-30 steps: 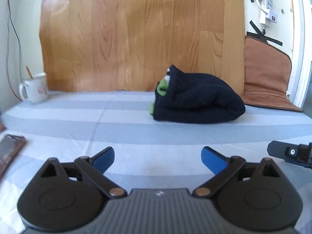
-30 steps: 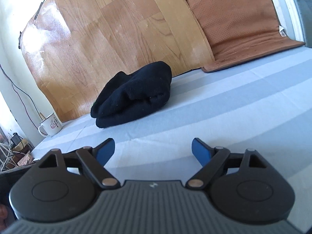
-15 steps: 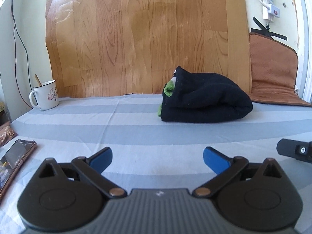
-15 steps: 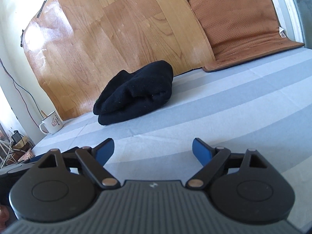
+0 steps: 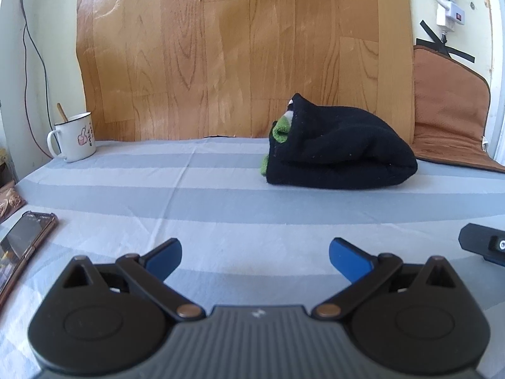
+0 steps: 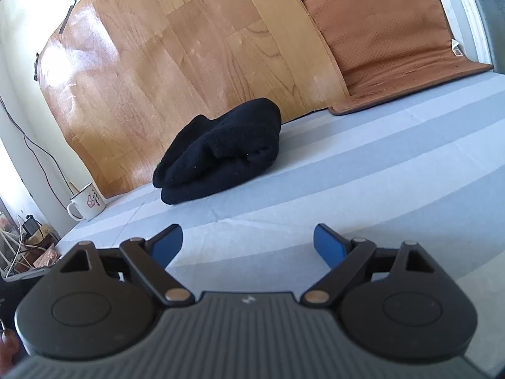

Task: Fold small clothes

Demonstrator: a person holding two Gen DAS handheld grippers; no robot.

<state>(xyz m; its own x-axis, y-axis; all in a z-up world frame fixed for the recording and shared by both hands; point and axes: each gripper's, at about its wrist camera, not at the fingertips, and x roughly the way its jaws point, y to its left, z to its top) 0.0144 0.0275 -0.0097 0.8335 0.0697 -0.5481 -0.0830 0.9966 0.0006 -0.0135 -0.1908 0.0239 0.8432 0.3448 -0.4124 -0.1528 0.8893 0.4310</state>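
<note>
A black garment (image 5: 341,154) lies folded into a thick bundle at the back of the grey-striped sheet (image 5: 221,208), with a green lining (image 5: 281,129) showing at its left end. In the right wrist view the same black bundle (image 6: 221,154) sits far ahead. My left gripper (image 5: 255,254) is open over bare sheet, well short of the bundle, with nothing between its blue fingers. My right gripper (image 6: 248,241) is open too and holds nothing. A black part of the right gripper (image 5: 483,246) shows at the right edge of the left wrist view.
A white mug (image 5: 74,137) with a stick in it stands at the back left, also the mug (image 6: 86,202) in the right wrist view. A phone (image 5: 22,246) lies at the left edge. A brown mat (image 5: 448,126) leans at the back right. A wood-pattern sheet (image 5: 240,50) covers the wall.
Both grippers have drawn back slightly from the folded bundle and stayed open. The left wrist view has levelled and swung a little left, so the mug and phone show more.
</note>
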